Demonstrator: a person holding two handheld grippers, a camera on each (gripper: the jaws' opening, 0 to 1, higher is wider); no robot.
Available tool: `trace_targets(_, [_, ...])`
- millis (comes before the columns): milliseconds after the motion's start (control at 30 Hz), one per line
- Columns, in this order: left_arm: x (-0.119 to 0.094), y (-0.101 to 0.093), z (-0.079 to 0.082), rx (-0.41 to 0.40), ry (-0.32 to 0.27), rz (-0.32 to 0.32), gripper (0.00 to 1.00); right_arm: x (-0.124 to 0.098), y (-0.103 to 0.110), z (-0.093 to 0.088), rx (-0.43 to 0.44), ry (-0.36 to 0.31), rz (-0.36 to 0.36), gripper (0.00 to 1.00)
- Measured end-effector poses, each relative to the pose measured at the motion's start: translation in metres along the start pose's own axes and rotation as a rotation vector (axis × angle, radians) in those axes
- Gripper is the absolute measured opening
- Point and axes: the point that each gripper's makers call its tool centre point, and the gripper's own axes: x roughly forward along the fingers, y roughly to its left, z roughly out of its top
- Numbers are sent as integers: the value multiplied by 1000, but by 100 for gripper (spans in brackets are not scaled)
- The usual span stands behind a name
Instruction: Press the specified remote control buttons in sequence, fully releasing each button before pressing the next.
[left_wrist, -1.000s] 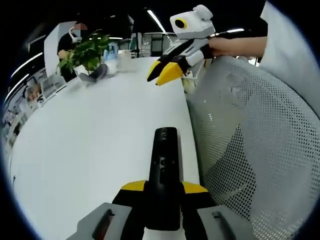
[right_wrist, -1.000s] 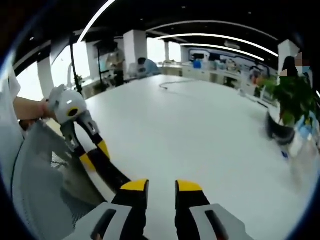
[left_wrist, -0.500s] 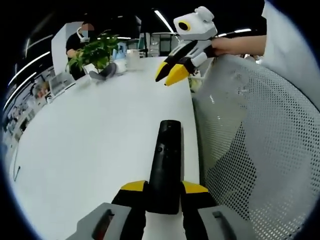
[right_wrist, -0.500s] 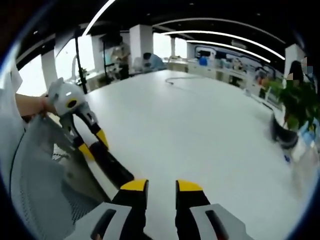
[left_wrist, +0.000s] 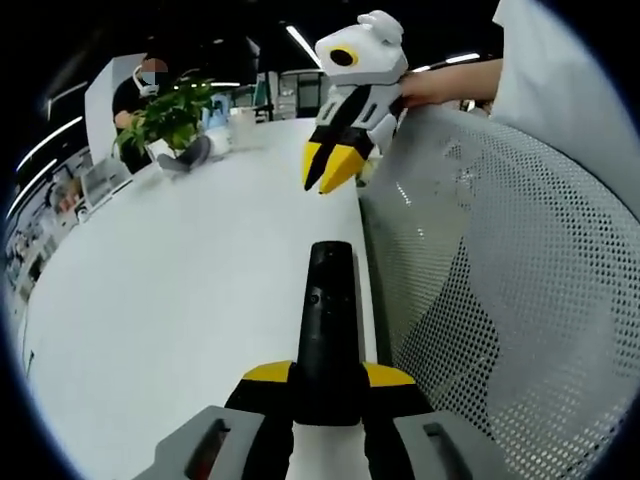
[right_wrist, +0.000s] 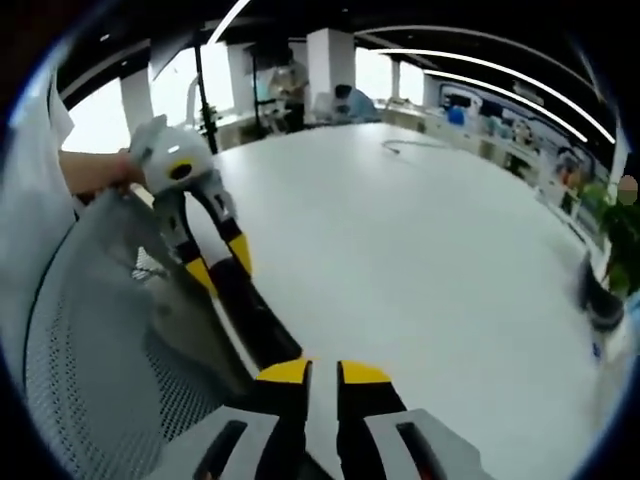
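Open-plan office around you, with a broad white worktop (left_wrist: 180, 280) and a white mesh chair back (left_wrist: 510, 300) at its edge. Your left gripper (left_wrist: 327, 375) pinches the slim black remote control (left_wrist: 328, 320) by its near end, over the worktop's edge. Your right gripper (right_wrist: 323, 374) hangs above the remote, jaws nearly together, holding nothing. A green potted plant (left_wrist: 170, 120) stands far off

Wide open white counter (left_wrist: 180, 300) stretches ahead and to the left, bare almost to the far end. Along its near edge the mesh chair back (left_wrist: 500, 300) crowds in just beside the black remote control (left_wrist: 325, 320), so there's little room on that side. Far off, a potted plant (left_wrist: 165, 115) and a cup (left_wrist: 240, 125) stand together, well apart from the remote. In the right gripper view a cable (right_wrist: 415, 146) lies far across the counter.
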Motion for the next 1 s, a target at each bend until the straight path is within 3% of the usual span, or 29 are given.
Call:
trace_targets(67, [0,0,0,4,-1,1,24,1,5,0,-43,8,21,0])
trace_targets(233, [0,0,0,4,-6,4,24,6,21,-1,-153,51,69,0])
trace_targets(400, [0,0,0,-8,-12,7,24,13,23,-12,-273,152,92,0])
trace_targets(567, [0,-1,-1,-10,-16,9,24,25,28,-9,-310,180,133,0])
trace_targets(667, [0,-1,-1,-11,-15,12,24,31,26,-11,-399,228,142,0])
trace_targets(767, [0,-1,-1,-10,-19,12,24,35,29,-13,-411,247,159,0])
trace_targets(833, [0,-1,-1,-11,-22,12,24,36,36,-15,-416,262,209,0])
trace_targets(1000, [0,-1,-1,-10,-21,12,24,39,34,-16,-462,287,217,0])
